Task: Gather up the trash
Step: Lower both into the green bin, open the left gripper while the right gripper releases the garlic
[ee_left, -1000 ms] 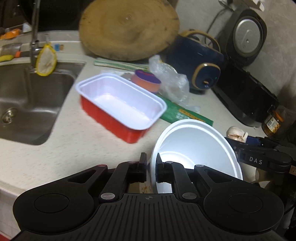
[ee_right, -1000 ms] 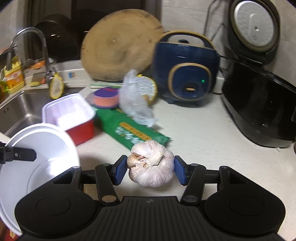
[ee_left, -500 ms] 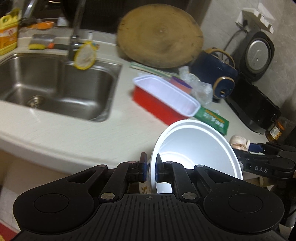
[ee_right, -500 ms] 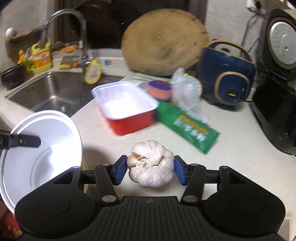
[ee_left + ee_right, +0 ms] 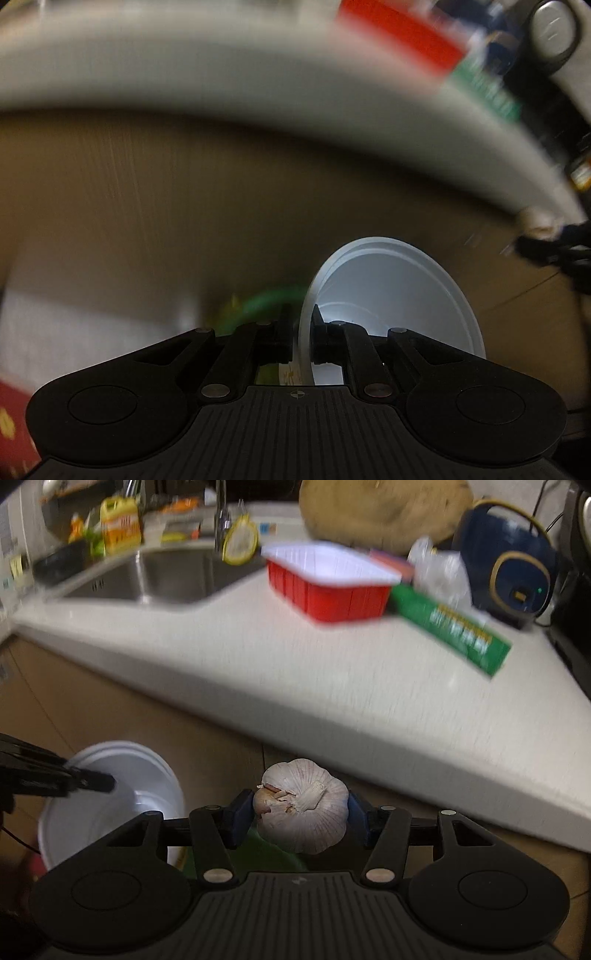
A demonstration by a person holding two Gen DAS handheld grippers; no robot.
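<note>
Both grippers have dropped from over the countertop (image 5: 332,672) to below its edge. Left gripper (image 5: 303,341) is clenched on the rim of the white bowl (image 5: 399,291) — light, thin and likely flexible, best pinched at the rim. Right gripper (image 5: 301,818) is clamped on the garlic bulb (image 5: 303,805) — firm but papery, held across its widest part.

Bare stretch of white stone countertop (image 5: 332,672) in front of the red rectangular plastic tray (image 5: 328,585); green flat packet (image 5: 452,627) blocks the tray's right.
</note>
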